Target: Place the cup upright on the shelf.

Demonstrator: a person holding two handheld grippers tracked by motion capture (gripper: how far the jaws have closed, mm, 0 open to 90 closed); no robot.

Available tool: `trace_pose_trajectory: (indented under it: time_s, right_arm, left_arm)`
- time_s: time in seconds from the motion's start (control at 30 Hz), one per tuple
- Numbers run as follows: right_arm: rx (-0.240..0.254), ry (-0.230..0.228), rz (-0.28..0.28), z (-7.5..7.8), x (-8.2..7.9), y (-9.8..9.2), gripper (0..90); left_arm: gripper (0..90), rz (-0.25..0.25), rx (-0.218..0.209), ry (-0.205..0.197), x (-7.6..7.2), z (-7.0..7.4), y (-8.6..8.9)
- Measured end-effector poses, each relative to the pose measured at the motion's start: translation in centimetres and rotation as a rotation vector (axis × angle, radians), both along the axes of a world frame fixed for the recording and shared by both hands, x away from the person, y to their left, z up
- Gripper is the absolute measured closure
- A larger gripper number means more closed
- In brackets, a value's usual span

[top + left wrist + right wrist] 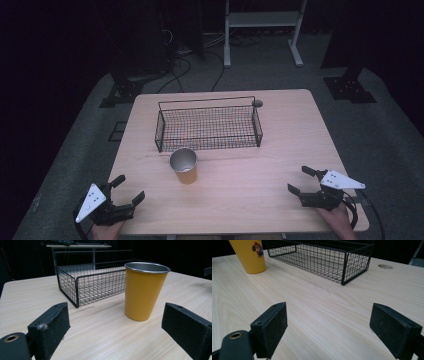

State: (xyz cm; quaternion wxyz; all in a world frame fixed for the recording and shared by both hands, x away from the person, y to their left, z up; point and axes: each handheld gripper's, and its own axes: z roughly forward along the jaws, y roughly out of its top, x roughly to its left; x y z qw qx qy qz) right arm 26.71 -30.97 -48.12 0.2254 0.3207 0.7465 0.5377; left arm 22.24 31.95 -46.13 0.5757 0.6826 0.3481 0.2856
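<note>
Here's the light wooden tabletop [260,165], rounded corners, dark floor all round it. Toward the far side sits a black wire basket [208,126], long side running left to right, well in from the far edge, with a strip of bare wood on either flank. A small round hole [257,103] in the tabletop sits just behind the basket's far right corner.

Just in front of the basket's near wall, a bit left of its middle, stands a yellow cup [184,166], upright, metal rim showing. From the left gripper view the cup [144,291] is close to the basket [92,281] but stands clear of the wire. From the right gripper view a small cartoon print shows on the cup [249,255].

Down at the near left corner, the left gripper [126,191] is held right at the tabletop's edge, fingers spread wide apart, nothing between them. In its own view the cup stands ahead, between the two fingers [51,326] and off toward the right-hand one.

Near right corner: the right gripper [301,181], fingers also wide apart and gripping nothing, hand at the near edge. Its own view shows bare wood grain between its fingers [272,326], basket [322,258] ahead.

Between both grippers and the cup lies a broad open stretch of tabletop.
</note>
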Motion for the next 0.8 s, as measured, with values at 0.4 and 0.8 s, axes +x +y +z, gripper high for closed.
trace_pose_trajectory:
  time_s: [0.4,0.8]
  right_arm:
    - [0.005,0.002,-0.004,0.0,0.0,0.0,13.6]
    - [0.005,0.003,-0.004,0.0,0.0,-0.1,13.6]
  left_arm:
    - [6.8,-0.068,0.043,0.013,1.6,0.6,-1.9]
    - [6.8,-0.119,0.091,0.043,2.8,0.7,-3.7]
